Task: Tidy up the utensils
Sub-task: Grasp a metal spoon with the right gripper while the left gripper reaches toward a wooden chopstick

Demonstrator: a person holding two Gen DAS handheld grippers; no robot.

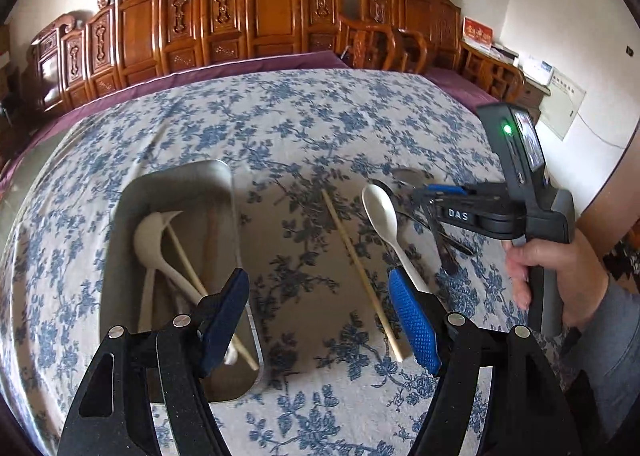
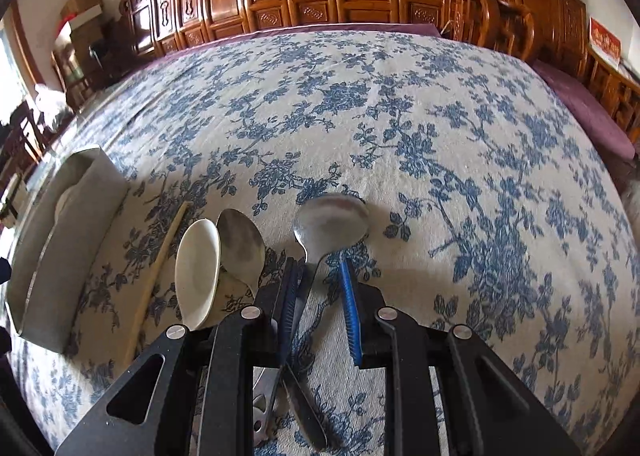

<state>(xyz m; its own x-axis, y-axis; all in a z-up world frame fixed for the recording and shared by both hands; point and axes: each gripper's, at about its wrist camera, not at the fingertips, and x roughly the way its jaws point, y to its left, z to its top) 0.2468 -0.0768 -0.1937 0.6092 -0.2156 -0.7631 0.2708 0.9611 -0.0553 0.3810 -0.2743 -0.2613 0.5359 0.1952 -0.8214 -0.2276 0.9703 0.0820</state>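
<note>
Utensils lie in two lots on our surface [image 1: 320,107], which is covered by a blue-flowered cloth. A metal tray [image 1: 224,175] to the left holds a white ladle [image 1: 154,244] and a chopstick [image 1: 188,256]. Right of the tray, loose on the cloth, lie another chopstick [image 1: 360,272], a white spoon [image 1: 382,215] and two steel spoons: a smaller spoon [image 2: 242,244] touching the white one, and a bigger spoon [image 2: 332,221] just beyond. Carved wooden panels [image 1: 260,11] and purple cushions stand behind.

Our left claw [image 1: 320,316] hangs wide apart and empty, one finger over the tray's near end, the other beside the loose chopstick and over the white spoon's handle.

Our right claw [image 2: 320,312], gripped by a hand [image 1: 548,276], stands narrowly apart astride the bigger spoon's handle; the left pad seems to touch it, the right pad stands clear, so nothing is clamped.
</note>
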